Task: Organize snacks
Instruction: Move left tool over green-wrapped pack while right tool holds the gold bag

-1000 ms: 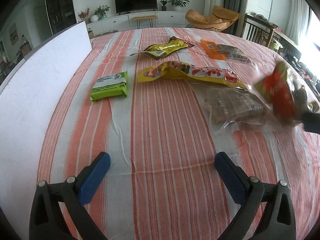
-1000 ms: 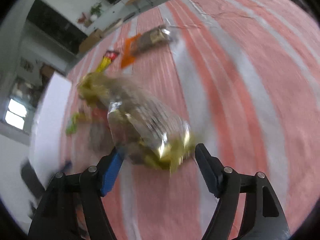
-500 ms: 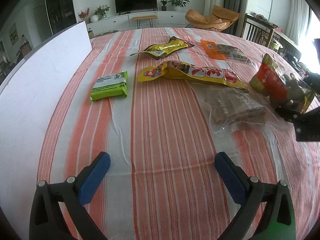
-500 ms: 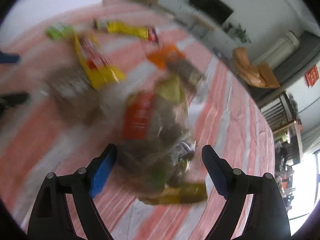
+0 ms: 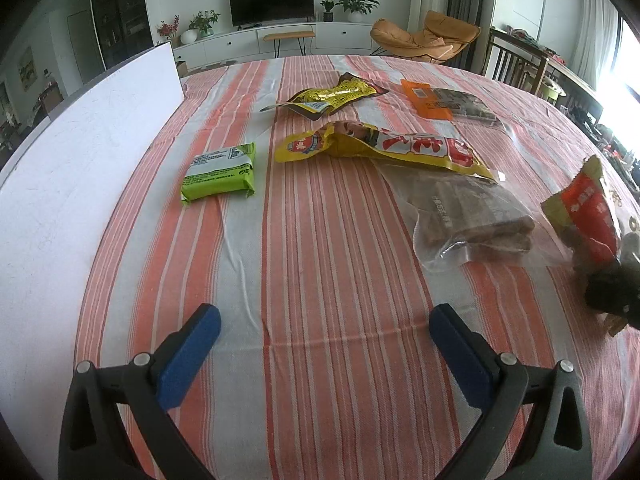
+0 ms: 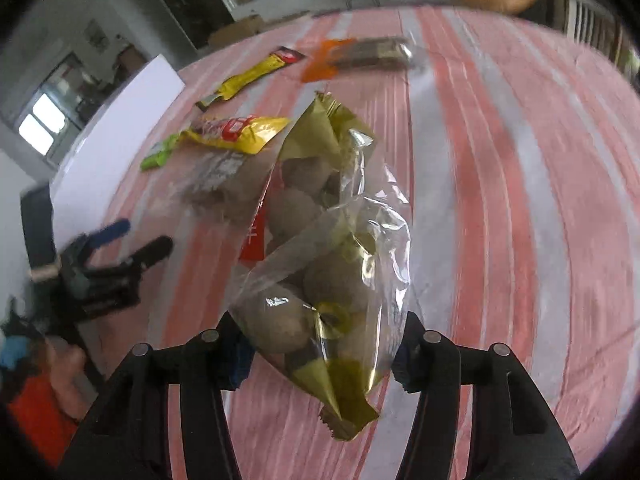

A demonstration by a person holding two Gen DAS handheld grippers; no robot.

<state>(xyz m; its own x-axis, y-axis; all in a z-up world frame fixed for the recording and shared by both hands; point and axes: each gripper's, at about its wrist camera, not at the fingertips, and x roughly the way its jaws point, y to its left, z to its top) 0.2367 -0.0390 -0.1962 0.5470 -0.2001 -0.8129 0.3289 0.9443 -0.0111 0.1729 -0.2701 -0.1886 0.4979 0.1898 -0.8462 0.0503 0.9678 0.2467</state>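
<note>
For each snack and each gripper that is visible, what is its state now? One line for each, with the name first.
left gripper: open, empty, above the striped tablecloth.
right gripper: shut on the clear bag of round snacks, held off the cloth.
green packet: lying flat, sealed.
long yellow-red bag: lying flat.
clear pack of brown bars: lying flat.
yellow-brown pouch: lying flat.
orange-ended pack: lying flat.

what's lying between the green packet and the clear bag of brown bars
Nothing but bare striped tablecloth between the green packet and the clear bag, as the left wrist view shows; the long yellow packet lies just behind that line.
</note>
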